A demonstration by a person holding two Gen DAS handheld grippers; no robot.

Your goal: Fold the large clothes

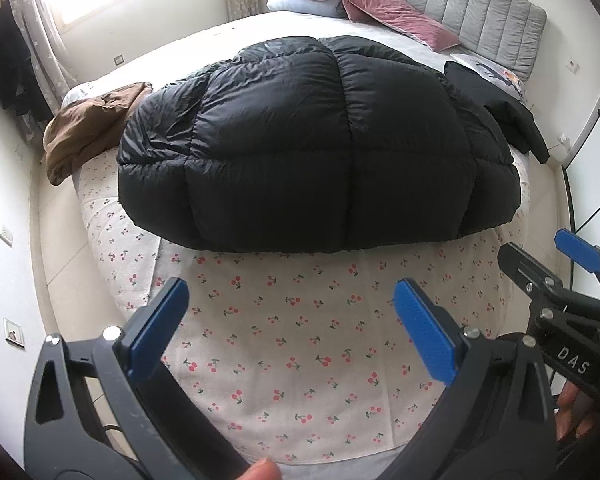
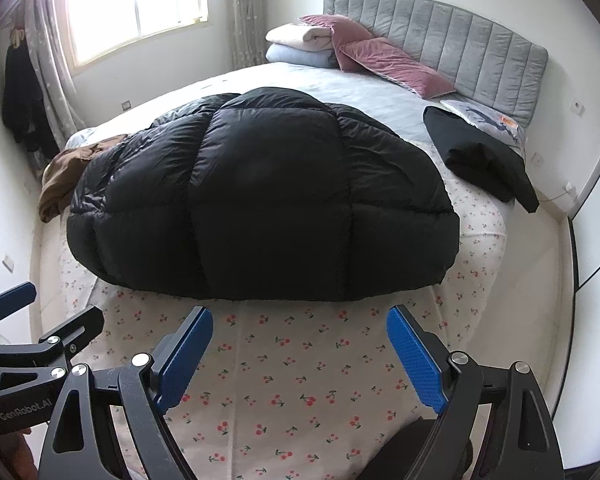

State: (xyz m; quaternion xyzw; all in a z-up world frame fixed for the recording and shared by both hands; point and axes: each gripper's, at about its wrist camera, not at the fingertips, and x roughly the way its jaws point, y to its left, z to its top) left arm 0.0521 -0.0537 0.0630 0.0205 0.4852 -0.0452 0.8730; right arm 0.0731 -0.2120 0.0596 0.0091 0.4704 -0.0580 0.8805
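In the left wrist view, the left gripper (image 1: 290,330) is hovering at the bottom of the frame over the cherry sheet (image 1: 300,344), its jaws standing wide apart and holding nothing. The black jacket (image 1: 316,144) is lying puffed across the bed (image 1: 204,40) in the middle of the frame, apart from the jaws. A brown garment (image 1: 92,128) is lying at mid left, touching the jacket's edge, and a black garment (image 1: 496,104) is lying at upper right. The right gripper (image 1: 548,256) is showing at the right edge, jaws apart. In the right wrist view, the right gripper (image 2: 300,354) is hanging at the bottom of the frame, jaws wide open and empty, just short of the jacket (image 2: 260,200) in the centre. Pink pillows (image 2: 380,56) are leaning on the headboard (image 2: 460,36) at the top. The left gripper (image 2: 48,308) is showing at lower left, jaws apart.
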